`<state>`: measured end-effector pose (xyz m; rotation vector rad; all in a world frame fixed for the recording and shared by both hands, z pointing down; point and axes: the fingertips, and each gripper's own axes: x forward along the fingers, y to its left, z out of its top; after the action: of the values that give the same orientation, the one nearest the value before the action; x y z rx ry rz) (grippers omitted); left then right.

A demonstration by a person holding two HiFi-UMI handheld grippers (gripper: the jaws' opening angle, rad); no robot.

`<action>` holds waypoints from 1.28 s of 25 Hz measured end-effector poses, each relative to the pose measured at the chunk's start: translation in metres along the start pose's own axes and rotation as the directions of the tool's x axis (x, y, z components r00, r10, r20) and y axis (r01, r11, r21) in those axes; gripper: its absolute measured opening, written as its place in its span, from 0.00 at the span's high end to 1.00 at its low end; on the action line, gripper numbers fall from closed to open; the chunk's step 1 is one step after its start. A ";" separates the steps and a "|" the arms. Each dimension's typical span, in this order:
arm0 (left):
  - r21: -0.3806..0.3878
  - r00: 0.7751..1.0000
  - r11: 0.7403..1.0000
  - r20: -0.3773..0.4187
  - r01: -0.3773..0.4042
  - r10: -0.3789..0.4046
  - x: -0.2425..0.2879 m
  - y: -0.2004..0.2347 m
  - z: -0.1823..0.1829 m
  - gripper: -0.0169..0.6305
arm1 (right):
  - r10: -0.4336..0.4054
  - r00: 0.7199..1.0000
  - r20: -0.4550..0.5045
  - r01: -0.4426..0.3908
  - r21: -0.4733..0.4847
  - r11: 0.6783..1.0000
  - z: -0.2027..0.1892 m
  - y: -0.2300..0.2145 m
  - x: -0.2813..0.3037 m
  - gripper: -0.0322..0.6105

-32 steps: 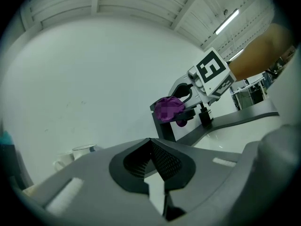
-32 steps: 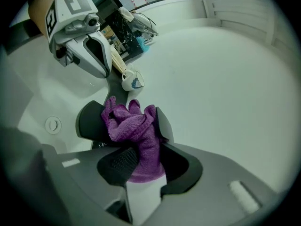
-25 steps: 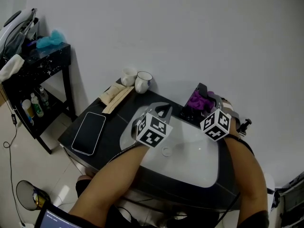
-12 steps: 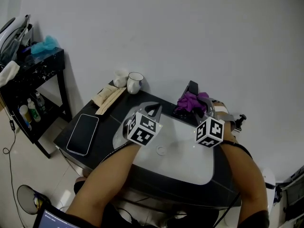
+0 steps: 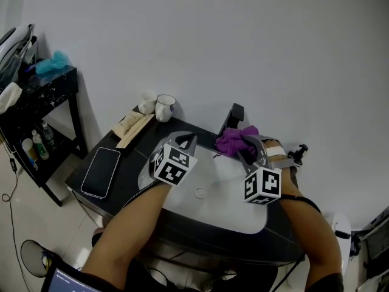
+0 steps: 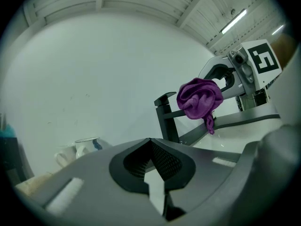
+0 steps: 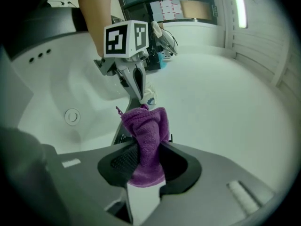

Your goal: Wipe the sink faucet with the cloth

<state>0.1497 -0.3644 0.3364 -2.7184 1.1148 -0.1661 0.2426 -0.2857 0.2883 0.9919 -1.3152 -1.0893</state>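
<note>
- White wall stands behind a dark counter (image 5: pixel 130 163) with a white sink (image 5: pixel 226 207) set into it, and you lean over the basin.
- Your right gripper (image 7: pixel 149 147) has its jaws clamped on a bunched purple cloth (image 7: pixel 146 140), which stands up in a wad past the jaw tips.
- From those tips outward, the right gripper's cube shows black-and-white square markers, and your bare right forearm runs back from it to the near right rim of the sink.
- You hold the cloth (image 5: pixel 234 140) up at the spout of the black faucet (image 5: pixel 231 115) at the back of the basin. In the left gripper view the cloth (image 6: pixel 200 98) overlaps the end of the faucet (image 6: pixel 165 117), though contact cannot be judged.
- Your left gripper (image 6: pixel 149 139) has its jaws brought together at the tips, with nothing between them.
- Outward from there, the left gripper (image 5: pixel 191 140) points over the back left edge of the basin towards the faucet, its marker cube tilted up and your forearm crossing the near rim.
- A phone (image 5: pixel 100 171) lies face up on the counter's left end, and two mugs (image 5: pixel 157 106) stand at the wall. One mug (image 6: pixel 87 146) bears a blue mark too small to read.
</note>
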 end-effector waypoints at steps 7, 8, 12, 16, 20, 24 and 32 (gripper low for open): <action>-0.009 1.000 1.000 0.002 -0.004 0.004 -0.003 0.001 0.000 0.95 | 0.054 0.998 0.043 -0.059 0.122 0.991 0.003 0.032 -0.031 0.75; -0.009 1.000 1.000 0.002 -0.004 0.004 -0.002 0.001 0.000 0.95 | 0.073 0.997 0.037 -0.077 0.131 0.988 -0.002 0.042 -0.030 0.74; -0.008 1.000 1.000 -0.002 -0.003 0.003 -0.002 0.001 0.000 0.95 | 0.129 0.992 -0.007 -0.125 0.184 0.975 -0.022 0.070 -0.009 0.74; -0.017 1.000 1.000 0.000 -0.002 0.002 -0.002 0.001 0.000 0.95 | 0.149 0.988 -0.048 -0.131 0.266 0.955 -0.034 0.073 0.023 0.74; -0.025 1.000 1.000 0.002 0.004 -0.004 0.000 0.001 0.001 0.95 | 0.140 0.987 -0.081 -0.103 0.354 0.929 -0.043 0.060 0.055 0.74; -0.029 1.000 0.999 0.018 0.019 -0.018 0.005 -0.002 0.004 0.95 | 0.118 0.988 -0.097 -0.073 0.377 0.923 -0.047 0.048 0.070 0.74; -0.051 0.997 0.997 0.066 0.051 -0.048 0.013 -0.007 0.013 0.95 | 0.103 0.990 -0.097 -0.067 0.320 0.945 -0.043 0.043 0.086 0.75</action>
<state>0.1658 -0.3669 0.3261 -2.7779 1.0491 -0.0569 0.2840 -0.3623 0.3484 1.2022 -1.4536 -0.7576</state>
